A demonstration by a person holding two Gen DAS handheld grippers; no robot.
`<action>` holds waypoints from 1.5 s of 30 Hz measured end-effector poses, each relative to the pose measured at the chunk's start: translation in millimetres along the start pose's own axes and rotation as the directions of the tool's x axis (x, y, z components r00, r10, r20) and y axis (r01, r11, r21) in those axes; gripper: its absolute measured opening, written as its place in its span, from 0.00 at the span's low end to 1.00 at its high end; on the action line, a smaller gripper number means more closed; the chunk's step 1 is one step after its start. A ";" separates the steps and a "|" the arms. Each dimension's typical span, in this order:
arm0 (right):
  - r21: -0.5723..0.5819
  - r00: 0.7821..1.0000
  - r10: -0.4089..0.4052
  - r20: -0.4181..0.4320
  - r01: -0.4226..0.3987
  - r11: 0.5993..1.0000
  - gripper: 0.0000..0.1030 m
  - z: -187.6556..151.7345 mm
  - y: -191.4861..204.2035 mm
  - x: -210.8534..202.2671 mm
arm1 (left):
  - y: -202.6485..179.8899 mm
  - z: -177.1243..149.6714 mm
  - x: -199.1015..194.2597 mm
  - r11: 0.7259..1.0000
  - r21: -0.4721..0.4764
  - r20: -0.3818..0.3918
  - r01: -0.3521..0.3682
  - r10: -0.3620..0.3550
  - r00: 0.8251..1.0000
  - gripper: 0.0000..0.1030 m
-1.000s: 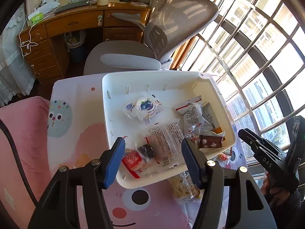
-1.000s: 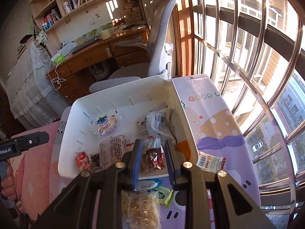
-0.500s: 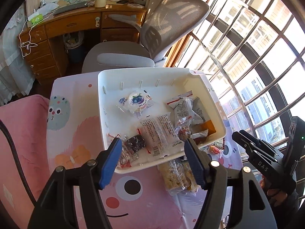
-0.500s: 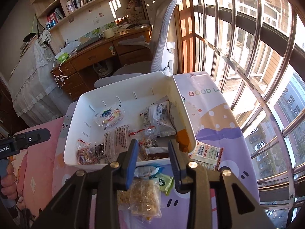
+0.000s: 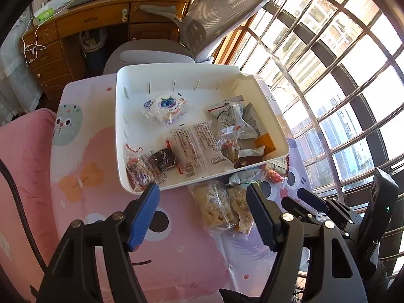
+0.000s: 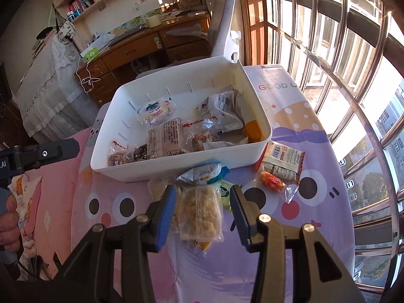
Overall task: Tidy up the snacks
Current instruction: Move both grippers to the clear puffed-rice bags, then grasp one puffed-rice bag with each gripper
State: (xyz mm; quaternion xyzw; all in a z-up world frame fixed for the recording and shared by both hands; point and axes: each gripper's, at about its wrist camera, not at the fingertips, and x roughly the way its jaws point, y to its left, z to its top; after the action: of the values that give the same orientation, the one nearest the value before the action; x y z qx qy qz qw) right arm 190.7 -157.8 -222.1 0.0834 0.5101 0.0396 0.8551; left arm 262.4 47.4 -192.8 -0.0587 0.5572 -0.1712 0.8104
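A table under a pink and lilac cartoon cloth [image 6: 298,126] is filling most of both views, and a white tray [image 6: 176,166] is sitting on it, holding several wrapped snacks, among them a blueberry pastry [image 5: 168,104] near its far wall and a long clear pack with printed text [image 5: 195,145] at its middle. On the cloth just in front of the tray more snacks are lying: two clear packs of puffed-grain bars [image 6: 200,212], a blue and white packet [image 6: 202,174], a red-edged wafer pack [image 6: 280,160] and a small orange sweet [image 6: 271,180]. The right gripper [image 6: 200,208] is hovering over the grain bars, its jaws just having been opening, spread and pinching nothing. The left gripper [image 5: 202,213] is hanging beside it, jaws likewise widening and empty
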 end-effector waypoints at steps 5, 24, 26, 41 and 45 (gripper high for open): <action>-0.010 0.999 0.019 -0.047 -0.020 1.000 0.52 -16.0 1.5 10.7 | -6.2 -11.1 20.2 1.000 -0.018 -0.062 0.007 -0.008 0.998 0.75; -0.184 0.992 -0.002 -0.123 -0.021 0.983 0.60 -48.7 7.6 61.7 | -3.9 -39.3 122.6 0.987 -0.157 -0.282 -0.015 -0.030 0.959 0.79; -0.201 0.992 0.000 -0.125 -0.025 0.979 0.60 -50.7 6.1 67.6 | -4.8 -41.7 132.0 0.986 -0.164 -0.292 -0.022 -0.028 0.956 0.79; -0.281 0.990 0.066 -0.124 -0.099 0.955 0.60 -51.2 9.2 96.7 | -2.9 -44.6 169.8 0.971 -0.233 -0.285 -0.059 -0.010 0.959 0.79; -0.267 0.987 0.079 -0.141 -0.115 0.957 0.54 -48.6 5.4 104.0 | -1.2 -41.6 176.6 0.969 -0.240 -0.290 -0.063 -0.010 0.957 0.79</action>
State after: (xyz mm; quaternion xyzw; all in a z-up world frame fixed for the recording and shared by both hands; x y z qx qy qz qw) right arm 197.6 -131.7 -333.8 -0.0135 0.5493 0.1570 0.8206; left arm 280.3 -10.4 -363.9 -0.1257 0.6874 -0.0963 0.7088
